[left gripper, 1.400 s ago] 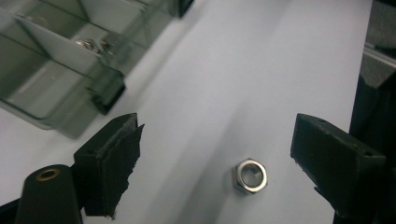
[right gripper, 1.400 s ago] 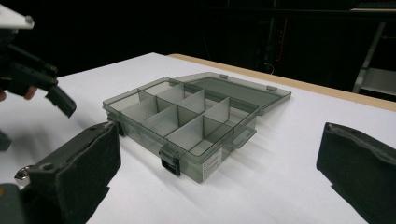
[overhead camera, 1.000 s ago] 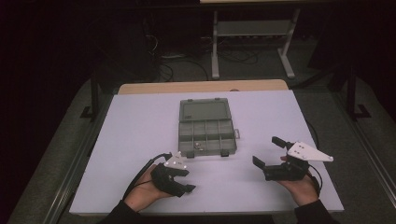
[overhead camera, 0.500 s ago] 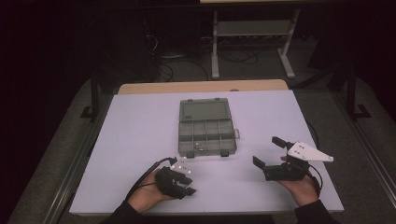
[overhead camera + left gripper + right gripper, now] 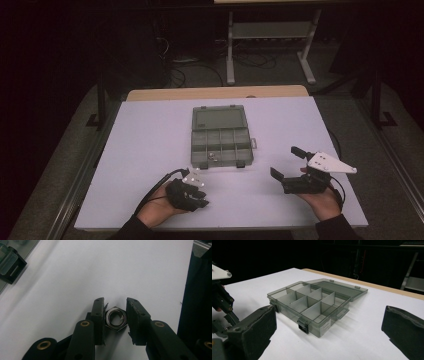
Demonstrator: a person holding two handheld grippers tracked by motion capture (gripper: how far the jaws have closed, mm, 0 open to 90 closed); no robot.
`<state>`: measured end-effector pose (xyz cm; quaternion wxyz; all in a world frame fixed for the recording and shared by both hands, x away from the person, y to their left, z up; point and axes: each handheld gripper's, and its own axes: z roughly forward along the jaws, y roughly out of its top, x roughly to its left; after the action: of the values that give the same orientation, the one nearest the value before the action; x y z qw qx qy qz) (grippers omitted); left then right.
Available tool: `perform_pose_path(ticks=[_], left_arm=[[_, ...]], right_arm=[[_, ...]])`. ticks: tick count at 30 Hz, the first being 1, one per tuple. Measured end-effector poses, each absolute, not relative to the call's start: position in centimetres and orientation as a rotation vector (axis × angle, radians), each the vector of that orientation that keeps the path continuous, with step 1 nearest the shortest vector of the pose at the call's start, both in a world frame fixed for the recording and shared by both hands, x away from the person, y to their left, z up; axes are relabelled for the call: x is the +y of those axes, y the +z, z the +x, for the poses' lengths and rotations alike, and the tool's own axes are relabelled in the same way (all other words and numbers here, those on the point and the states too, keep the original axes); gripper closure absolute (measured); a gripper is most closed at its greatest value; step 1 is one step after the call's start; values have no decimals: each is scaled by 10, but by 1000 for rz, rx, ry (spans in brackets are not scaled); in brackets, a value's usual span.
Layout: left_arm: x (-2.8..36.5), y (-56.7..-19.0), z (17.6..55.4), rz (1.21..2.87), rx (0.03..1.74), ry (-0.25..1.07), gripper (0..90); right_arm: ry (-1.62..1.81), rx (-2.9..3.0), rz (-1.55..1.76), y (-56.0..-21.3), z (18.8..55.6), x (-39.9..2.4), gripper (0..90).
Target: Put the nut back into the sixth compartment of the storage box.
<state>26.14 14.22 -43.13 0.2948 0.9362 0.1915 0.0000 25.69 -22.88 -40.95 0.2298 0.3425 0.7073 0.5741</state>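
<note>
White table point(image 5: 150, 150) lies bare around both hands; the open compartment box point(image 5: 220, 135) at twelve o'clock, centre, blocks passage.

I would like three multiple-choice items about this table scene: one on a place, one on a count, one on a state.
1. Where does the hex nut lie?
A. in the organizer box
B. on the white table between the jaws of the left hand-held gripper
C. on the floor

2. How many latches are on the front wall of the organizer box?
A. two
B. four
C. none

3. How is the box lid?
A. shut
B. taken off
C. open, lying flat behind the box

Answers: 1 B, the left gripper view shows the nut on the table between the pads. 2 A, the right gripper view shows two dark latches. 3 C, the lid lies back, hinged.
</note>
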Motion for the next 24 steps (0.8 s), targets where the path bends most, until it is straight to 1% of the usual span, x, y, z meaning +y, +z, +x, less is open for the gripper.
perform_pose_path(ticks=[7,10,17,19,21,24], left_arm=[[142,-432,261,2481,518,2,700],[141,-430,262,2502,506,8,703],[140,-430,262,2490,524,-9,704],[141,-428,264,2510,495,-19,704],[139,-428,262,2476,525,-25,704],[141,-424,265,2479,508,-29,704]], right_arm=[[1578,1947,940,-409,257,-229,0],[1578,1945,940,-409,257,-229,0],[1579,1945,942,-409,257,-229,0],[1580,1945,941,-409,257,-229,0],[1579,1946,940,-409,257,-229,0],[1577,1947,937,-409,257,-229,0]])
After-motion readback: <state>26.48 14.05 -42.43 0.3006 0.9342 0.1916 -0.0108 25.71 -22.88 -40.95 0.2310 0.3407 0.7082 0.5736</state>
